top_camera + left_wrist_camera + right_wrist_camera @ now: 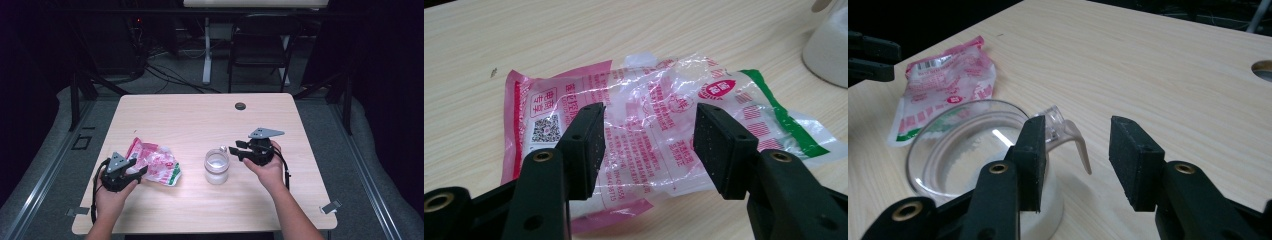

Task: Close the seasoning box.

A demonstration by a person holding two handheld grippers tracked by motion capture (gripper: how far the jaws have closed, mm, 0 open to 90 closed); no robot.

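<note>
A crumpled pink, white and green plastic bag [155,162] lies flat on the left part of the wooden table [200,120]. My left gripper [140,172] is at its near-left edge, open. In the left gripper view the jaws [649,130] straddle the bag [649,95] without pressing it. A clear jar [216,166] holding white grains stands mid-table. My right gripper [234,150] is just right of it, open. In the right gripper view the jar's lid clasp [1079,142] sticks out between the open jaws [1075,145], touching neither pad.
A round cable hole [240,106] sits near the table's far edge. A dark folding chair [260,45] and a white table leg [206,50] stand beyond the table. The jar [829,50] is to the right of the bag.
</note>
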